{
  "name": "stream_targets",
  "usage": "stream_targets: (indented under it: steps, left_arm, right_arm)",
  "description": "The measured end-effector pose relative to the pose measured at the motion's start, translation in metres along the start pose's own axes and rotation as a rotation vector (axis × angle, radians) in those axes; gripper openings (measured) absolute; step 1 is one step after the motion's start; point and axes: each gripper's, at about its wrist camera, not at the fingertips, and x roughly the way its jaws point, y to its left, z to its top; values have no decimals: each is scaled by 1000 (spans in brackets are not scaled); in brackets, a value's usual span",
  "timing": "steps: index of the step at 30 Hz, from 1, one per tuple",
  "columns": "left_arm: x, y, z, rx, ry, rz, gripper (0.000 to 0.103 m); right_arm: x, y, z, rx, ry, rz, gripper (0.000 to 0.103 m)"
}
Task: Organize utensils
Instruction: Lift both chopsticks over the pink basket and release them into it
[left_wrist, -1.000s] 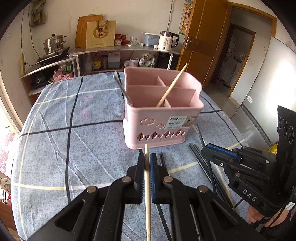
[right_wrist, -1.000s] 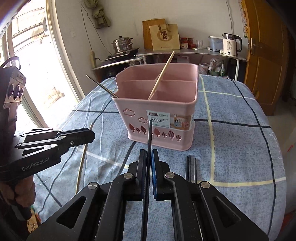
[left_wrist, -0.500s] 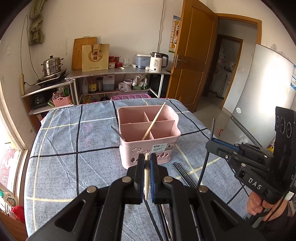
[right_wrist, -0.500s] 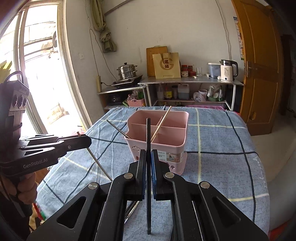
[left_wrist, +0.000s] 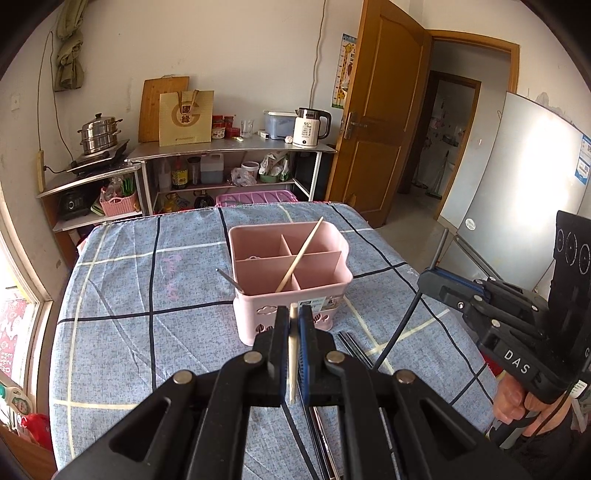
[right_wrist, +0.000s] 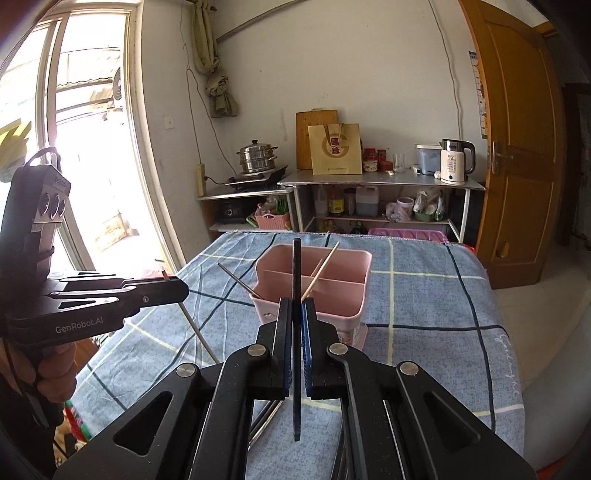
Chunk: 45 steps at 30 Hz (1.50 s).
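I judge the sorting as barely begun: the pink utensil caddy (left_wrist: 290, 275) on the blue checked tablecloth (left_wrist: 147, 332) holds only one wooden chopstick (left_wrist: 300, 254) leaning across its dividers and one metal chopstick (left_wrist: 229, 278) slanting out at its left side, while several dark chopsticks (left_wrist: 354, 347) lie loose on the cloth in front of it. My left gripper (left_wrist: 293, 325) is clamped on a pale wooden chopstick (left_wrist: 293, 354), held upright, and my right gripper (right_wrist: 296, 314) pinches a black chopstick (right_wrist: 296, 280) the same way. Both sticks are in the air, short of the caddy, so both must yet be dropped in, then the loose ones. Compared with half a second ago, both grippers have risen a little higher, and the caddy looks smaller and farther below; a second ago the sticks were down near the cloth.
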Motion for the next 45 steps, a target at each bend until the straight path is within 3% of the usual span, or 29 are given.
stream_targets:
  steps: [6, 14, 21, 28, 45]
  left_arm:
    - [-4, 1, 29, 10, -25, -3, 6]
    - [-20, 3, 82, 17, -131, 13, 6]
    - [-9, 12, 108, -2, -186, 38, 6]
    - [20, 26, 99, -29, -183, 25, 6]
    - [72, 38, 58, -52, -51, 11, 7]
  right_arm:
    - [-3, 1, 24, -10, -57, 7, 5]
    - [4, 5, 66, -13, -152, 25, 5]
    - [17, 6, 89, -10, -227, 17, 5]
    - [35, 2, 89, 4, -276, 17, 5]
    - [80, -7, 48, 20, -122, 1, 5]
